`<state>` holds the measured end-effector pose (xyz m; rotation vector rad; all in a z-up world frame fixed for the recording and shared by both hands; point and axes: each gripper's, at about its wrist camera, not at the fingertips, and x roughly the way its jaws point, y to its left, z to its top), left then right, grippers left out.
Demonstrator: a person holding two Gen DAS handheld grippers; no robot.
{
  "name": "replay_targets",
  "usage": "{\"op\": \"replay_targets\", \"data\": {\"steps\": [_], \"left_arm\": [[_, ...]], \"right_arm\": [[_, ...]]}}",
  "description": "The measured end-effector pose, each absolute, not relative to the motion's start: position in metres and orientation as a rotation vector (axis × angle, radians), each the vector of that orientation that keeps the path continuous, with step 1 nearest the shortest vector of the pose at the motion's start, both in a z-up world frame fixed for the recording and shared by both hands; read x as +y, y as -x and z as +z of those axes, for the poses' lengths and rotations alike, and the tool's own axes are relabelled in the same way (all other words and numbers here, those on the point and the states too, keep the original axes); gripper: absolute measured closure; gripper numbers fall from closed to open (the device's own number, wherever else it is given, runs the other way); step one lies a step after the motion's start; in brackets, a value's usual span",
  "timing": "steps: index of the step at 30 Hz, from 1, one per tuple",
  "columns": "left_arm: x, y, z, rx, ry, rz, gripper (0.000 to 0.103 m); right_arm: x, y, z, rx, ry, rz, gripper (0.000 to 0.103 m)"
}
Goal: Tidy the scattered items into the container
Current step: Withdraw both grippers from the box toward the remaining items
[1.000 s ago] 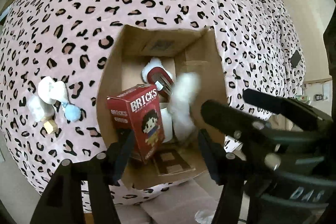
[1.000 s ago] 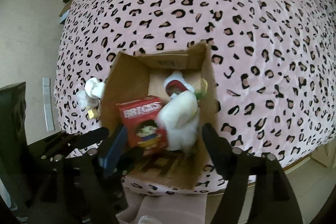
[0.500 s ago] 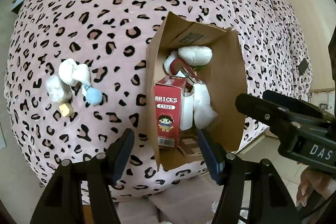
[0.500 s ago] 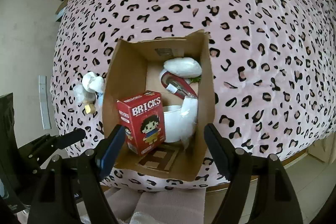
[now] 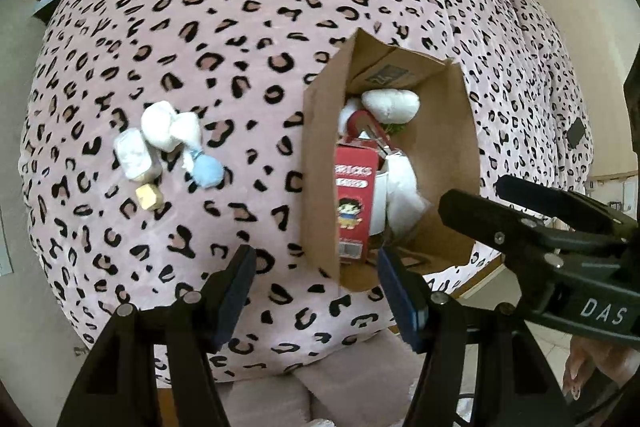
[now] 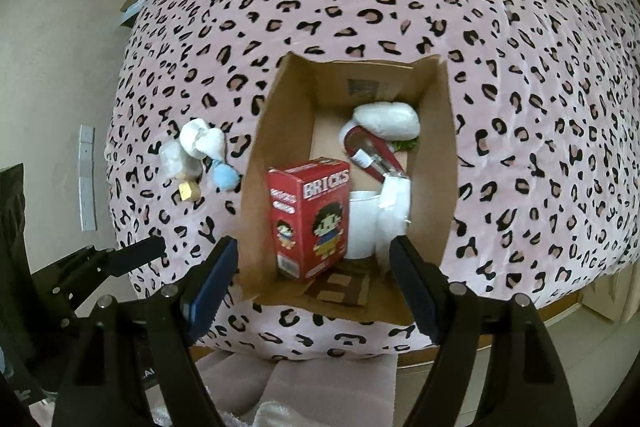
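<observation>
Brown cardboard forms the open box (image 6: 280, 163) set on a bed (image 6: 500, 27) covered in pink leopard-print fabric. Inside the box, an upright red "BRICKS" carton (image 6: 310, 217) is seen at the near left, with a white cup (image 6: 362, 223) just beside it, a white plush piece (image 6: 386, 121) at the far end and a red-and-white item (image 6: 370, 153) between them. Outside the box, to its left, a cluster of small soft white pieces (image 5: 160, 131), a pale blue pompom (image 5: 208, 173) and a small tan cube (image 5: 146, 195) is left on the bed. The left hand-held gripper (image 5: 314, 291) is held spread and empty above the near box corner. The right hand-held gripper (image 6: 314, 283) is likewise spread, nothing pinched.
</observation>
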<state>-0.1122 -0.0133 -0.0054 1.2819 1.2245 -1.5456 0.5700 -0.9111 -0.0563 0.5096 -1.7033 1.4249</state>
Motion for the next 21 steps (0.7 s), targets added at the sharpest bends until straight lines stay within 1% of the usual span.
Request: {"op": "replay_targets", "data": {"steps": [8, 12, 13, 14, 21], "left_arm": [[-0.009, 0.072, -0.006, 1.261, -1.234, -1.507, 0.039], [-0.008, 0.04, -0.011, 1.303, -1.187, -1.45, 0.039], [-0.008, 0.031, -0.012, 1.316, -1.173, -1.431, 0.039], [-0.008, 0.022, -0.014, 1.329, -1.16, -1.414, 0.039], [-0.004, -0.046, -0.038, 1.454, -1.049, -1.265, 0.039]], "right_arm": [[-0.896, -0.541, -0.074, -1.715, -0.42, 1.35, 0.023], [-0.887, -0.52, -0.082, -1.719, -0.369, 1.305, 0.023], [-0.884, -0.515, -0.084, -1.696, -0.249, 1.235, 0.023], [-0.881, -0.511, -0.085, -1.648, -0.064, 1.123, 0.023], [-0.853, -0.482, -0.096, -1.642, 0.057, 1.012, 0.023]]}}
